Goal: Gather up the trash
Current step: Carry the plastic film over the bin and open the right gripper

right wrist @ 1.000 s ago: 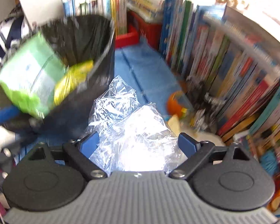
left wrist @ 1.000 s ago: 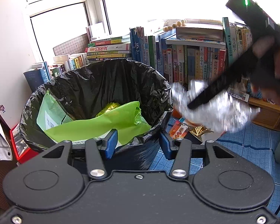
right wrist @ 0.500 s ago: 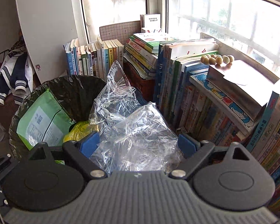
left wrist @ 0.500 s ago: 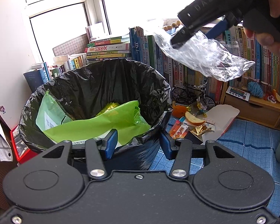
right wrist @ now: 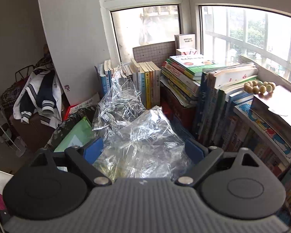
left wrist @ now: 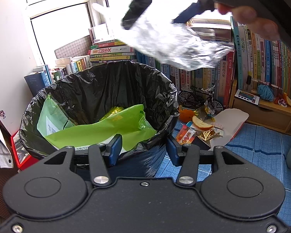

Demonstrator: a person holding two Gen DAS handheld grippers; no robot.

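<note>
Your right gripper (right wrist: 143,151) holds a crumpled clear plastic bag (right wrist: 137,136); its blue fingers (right wrist: 93,149) stand wide and press on the bag's two sides, and the bag bulges up and forward between them. In the left wrist view that bag (left wrist: 176,44) hangs in the air above and a little to the right of the trash bin (left wrist: 99,104), clear of its rim.

Your left gripper (left wrist: 143,149) sits at the bin's near rim with its fingers (left wrist: 114,147) partly apart; the black liner (left wrist: 153,89) bunches between them, but you cannot tell whether the pads press on it.

Inside the bin lie a green bag (left wrist: 99,128) and a yellow wrapper (left wrist: 114,110). On the blue floor (left wrist: 261,141) to the bin's right, near the bookshelf's foot, lie orange peel (left wrist: 201,124), a gold wrapper (left wrist: 207,135), a snack packet (left wrist: 185,136) and a white carton (left wrist: 229,122).
</note>
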